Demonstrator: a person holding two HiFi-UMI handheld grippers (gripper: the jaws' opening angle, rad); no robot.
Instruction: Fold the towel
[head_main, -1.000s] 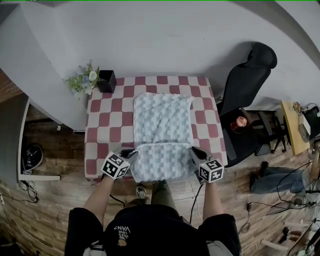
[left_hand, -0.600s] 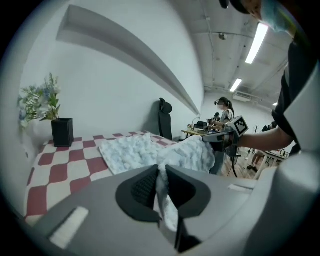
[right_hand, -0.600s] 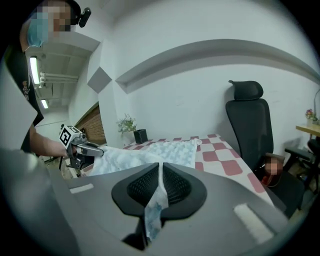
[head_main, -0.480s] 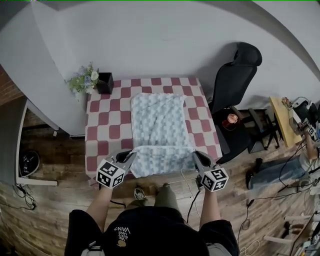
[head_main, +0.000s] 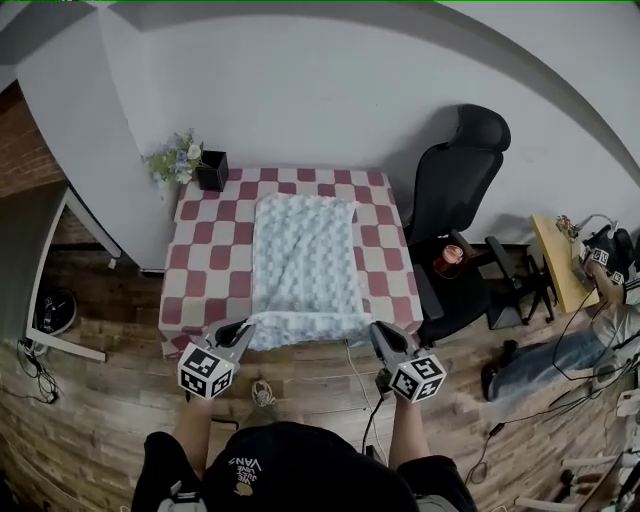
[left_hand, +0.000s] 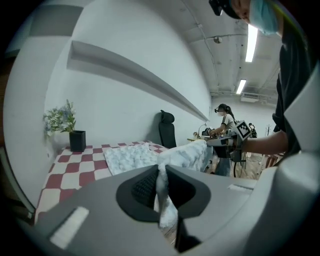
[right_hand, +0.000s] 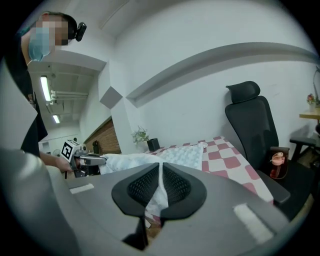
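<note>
At the near edge of one table covered in red-and-white checked cloth, I record one towel, pale blue-white and of bumpy fleece. It lies lengthwise down the middle of the table, with its far end flat near the wall. Its near hem is lifted off the cloth and stretched between my two grippers. The left gripper has its jaws pressed together on the near-left corner, and its own view shows one fold of white fleece pinched between the two black ribbed pads and hanging below them. The right gripper is likewise clamped on the near-right corner, with one strip of fleece caught between its pads. Two black-and-white marker cubes are counted, one on each gripper. One black pot of pale flowers stands on the far-left corner of the table. One black high-backed office chair stands just beside the table's right side.
</note>
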